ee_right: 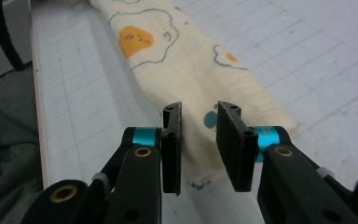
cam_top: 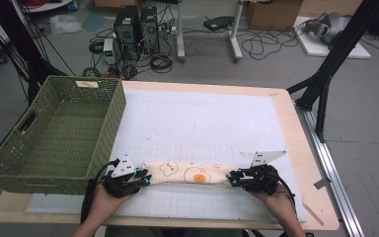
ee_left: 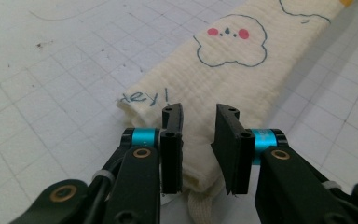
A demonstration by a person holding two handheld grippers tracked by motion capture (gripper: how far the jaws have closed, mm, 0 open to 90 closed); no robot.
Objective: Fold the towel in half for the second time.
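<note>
A folded cream cloth (cam_top: 190,174) printed with fried eggs lies along the table's (cam_top: 306,148) near edge, right of the green basket (cam_top: 54,133). The left gripper (ee_left: 198,122) sits at its left end, the right gripper (ee_right: 198,122) at its right end. Each pair of jaws stands slightly apart over the fabric, seemingly not pinching it.

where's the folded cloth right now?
High view: the folded cloth lies along the near edge of the white mat, between the left gripper and right gripper, right of the green basket.
</note>
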